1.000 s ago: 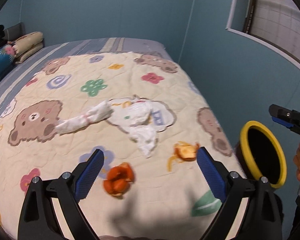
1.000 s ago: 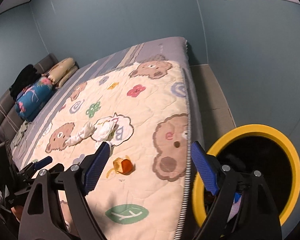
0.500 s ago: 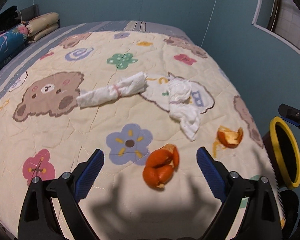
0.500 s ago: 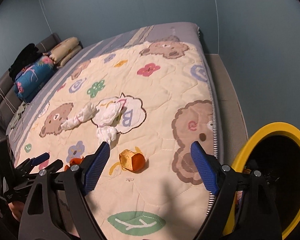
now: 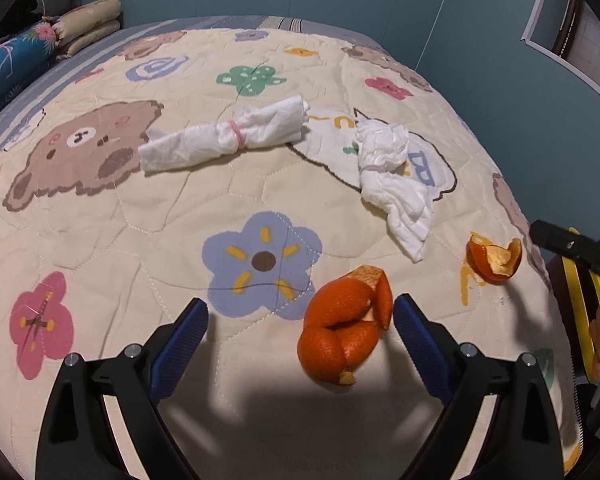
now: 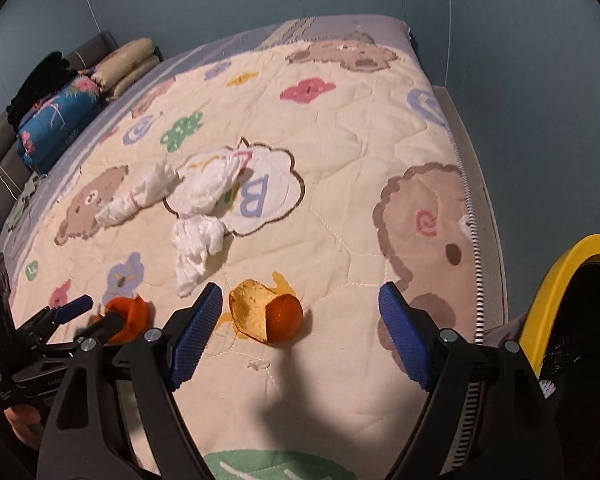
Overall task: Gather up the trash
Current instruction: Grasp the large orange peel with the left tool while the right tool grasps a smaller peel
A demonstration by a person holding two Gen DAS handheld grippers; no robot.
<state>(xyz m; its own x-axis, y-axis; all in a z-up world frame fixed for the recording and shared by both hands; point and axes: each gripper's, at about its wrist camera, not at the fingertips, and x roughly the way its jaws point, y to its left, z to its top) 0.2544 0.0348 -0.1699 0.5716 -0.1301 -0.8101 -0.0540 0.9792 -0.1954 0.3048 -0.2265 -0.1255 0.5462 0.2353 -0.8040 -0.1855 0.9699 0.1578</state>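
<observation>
A large orange peel (image 5: 346, 326) lies on the quilt between the open fingers of my left gripper (image 5: 300, 336), close to the right finger; it also shows in the right wrist view (image 6: 130, 316). A smaller cupped peel (image 5: 494, 258) lies to its right and sits just beyond my open right gripper (image 6: 300, 322), near its left finger (image 6: 198, 332); the peel shows there too (image 6: 266, 316). Two white crumpled tissues lie farther back: a rolled one (image 5: 224, 136) and a bunched one (image 5: 392, 172). A black bin with a yellow rim (image 6: 572, 308) stands beside the bed at the right.
The bed is covered by a cream quilt (image 5: 120, 240) with bears and flowers. Pillows and a blue bolster (image 6: 56, 120) lie at the far left end. Blue walls (image 6: 520, 80) close in beyond the bed's right edge, with a narrow floor strip.
Both grippers have moved down and closer to the quilt. The large peel now sits between my left fingers, and the small peel has come up near my right fingers.
</observation>
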